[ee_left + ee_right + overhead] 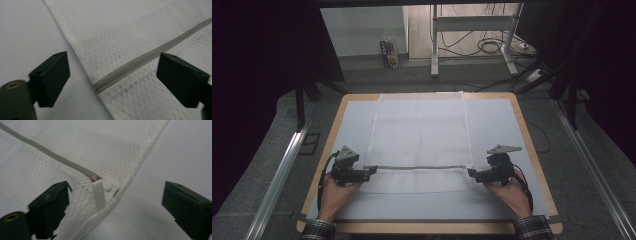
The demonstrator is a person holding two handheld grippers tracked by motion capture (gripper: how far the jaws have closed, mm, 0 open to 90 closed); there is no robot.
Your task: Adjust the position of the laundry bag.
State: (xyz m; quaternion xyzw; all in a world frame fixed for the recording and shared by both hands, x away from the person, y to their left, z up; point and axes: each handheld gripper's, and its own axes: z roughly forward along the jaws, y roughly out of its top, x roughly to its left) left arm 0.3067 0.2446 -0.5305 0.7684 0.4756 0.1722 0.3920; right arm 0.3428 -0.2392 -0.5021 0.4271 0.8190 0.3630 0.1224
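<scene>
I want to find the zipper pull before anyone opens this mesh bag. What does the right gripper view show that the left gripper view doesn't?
Right gripper view: the zipper's end with its white pull tab lying near the bag's hemmed edge.
Left gripper view: the zipper's other end, stopping at the bag's side edge, with no pull tab there.
Both: the white mesh bag flat on the grey table, the grey zipper, and open black jaws.

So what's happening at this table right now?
A person holds a gripper in each hand at the near corners of a white mesh laundry bag lying flat on the table. The left gripper is open at the closed end of the grey zipper. The right gripper is open around the white zipper pull. Neither grips the bag yet.
</scene>
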